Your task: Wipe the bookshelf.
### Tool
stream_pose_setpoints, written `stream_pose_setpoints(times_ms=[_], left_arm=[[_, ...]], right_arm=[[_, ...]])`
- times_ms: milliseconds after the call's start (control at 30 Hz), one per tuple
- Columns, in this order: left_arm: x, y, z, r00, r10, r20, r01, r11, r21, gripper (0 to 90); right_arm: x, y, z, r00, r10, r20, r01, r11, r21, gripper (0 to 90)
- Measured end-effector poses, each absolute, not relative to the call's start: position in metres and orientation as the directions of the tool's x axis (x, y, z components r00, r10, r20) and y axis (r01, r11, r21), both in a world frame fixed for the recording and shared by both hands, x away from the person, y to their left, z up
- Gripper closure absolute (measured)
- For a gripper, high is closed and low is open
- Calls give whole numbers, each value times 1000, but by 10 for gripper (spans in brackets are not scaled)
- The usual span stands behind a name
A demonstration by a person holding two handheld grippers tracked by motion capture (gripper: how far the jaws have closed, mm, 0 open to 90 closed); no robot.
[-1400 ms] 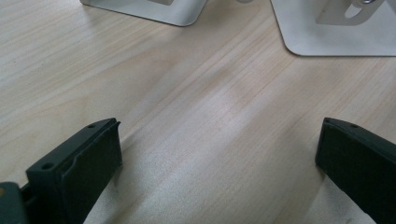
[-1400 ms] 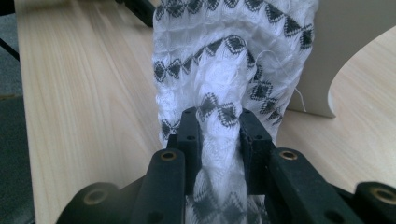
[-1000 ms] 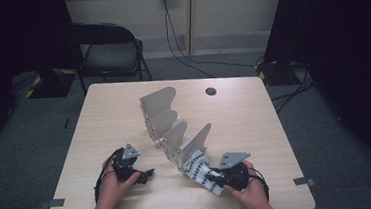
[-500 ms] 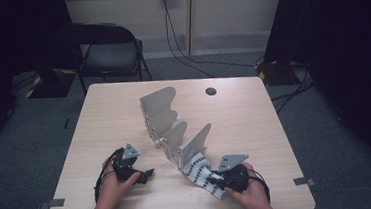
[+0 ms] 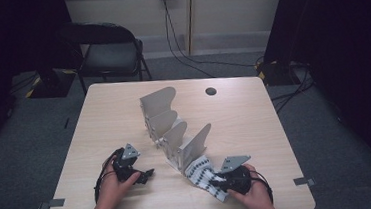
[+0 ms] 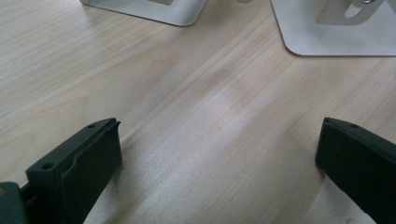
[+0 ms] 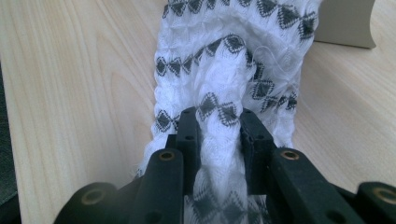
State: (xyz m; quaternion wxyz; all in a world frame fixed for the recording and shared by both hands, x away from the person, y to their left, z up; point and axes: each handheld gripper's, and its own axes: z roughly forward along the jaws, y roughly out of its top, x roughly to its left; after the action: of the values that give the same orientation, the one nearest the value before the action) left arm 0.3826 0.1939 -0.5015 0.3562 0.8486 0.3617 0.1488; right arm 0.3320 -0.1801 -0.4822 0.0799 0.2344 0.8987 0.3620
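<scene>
At the near left of the pale wooden tabletop (image 5: 114, 115), a person's left hand rests the left tongs (image 5: 146, 174) on the bare wood, jaws spread wide with nothing between them. In the middle, a white rack (image 5: 173, 130) of upright curved dividers runs diagonally across the surface. At the near right, the right tongs (image 5: 215, 183) are clamped narrow on a bunched fold of a white sock (image 5: 201, 169) with dark diamond patterning, which lies touching the rack's nearest divider.
</scene>
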Motion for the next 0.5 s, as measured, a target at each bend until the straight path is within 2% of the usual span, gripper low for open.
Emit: stream_pose_setpoints(times_ms=[333,500], left_arm=[[383,194,-501,695,719,-3,506,-487,712,0],[383,194,-501,695,719,-3,506,-486,712,0]], right_arm=[[329,-183,-476,-880,476,9,352,636,687,734],[326,-196,-456,-866,500,-8,333,589,736,738]])
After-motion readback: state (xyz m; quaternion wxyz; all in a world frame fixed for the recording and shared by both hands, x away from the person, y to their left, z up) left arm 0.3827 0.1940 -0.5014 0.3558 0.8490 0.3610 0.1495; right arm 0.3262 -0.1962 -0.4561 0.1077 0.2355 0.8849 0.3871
